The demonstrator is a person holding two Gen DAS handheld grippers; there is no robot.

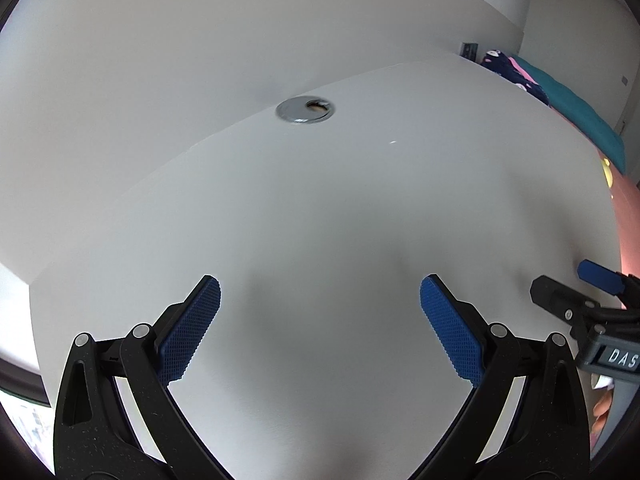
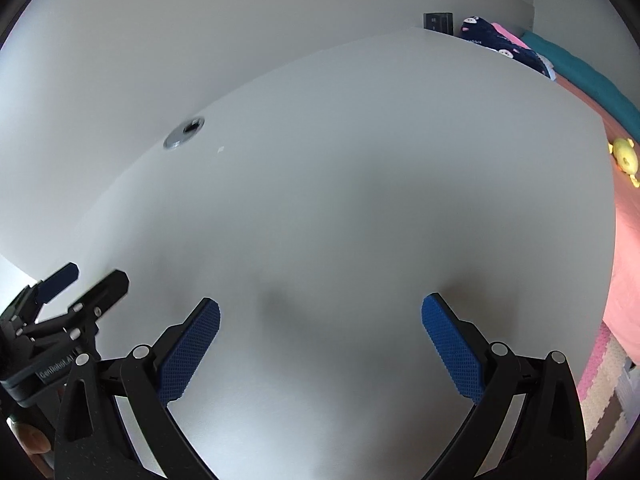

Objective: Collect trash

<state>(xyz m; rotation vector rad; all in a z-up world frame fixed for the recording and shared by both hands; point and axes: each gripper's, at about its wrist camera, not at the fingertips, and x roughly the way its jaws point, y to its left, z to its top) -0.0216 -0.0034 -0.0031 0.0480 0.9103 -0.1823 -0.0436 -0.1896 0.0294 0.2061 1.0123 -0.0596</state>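
Two hand-held grippers hover side by side over a white desk [image 1: 360, 200], each with its blue-padded fingers spread wide and nothing between them. The left gripper [image 1: 320, 292] faces the middle of the desk; the right gripper [image 2: 320, 312] sits just beside it, its tip showing at the right edge of the left wrist view, while the left one appears at the lower left of the right wrist view. No trash can be made out in either view; only a tiny pale speck [image 1: 393, 142] lies on the desk, well ahead of both grippers and near a round metal cable port [image 1: 305, 109] at the desk's far edge by the wall. Beyond the desk's right side lie a dark patterned cushion [image 2: 500, 42], a teal blanket [image 2: 588, 76], pink bedding [image 2: 628, 260] and a small yellow toy [image 2: 625, 154].
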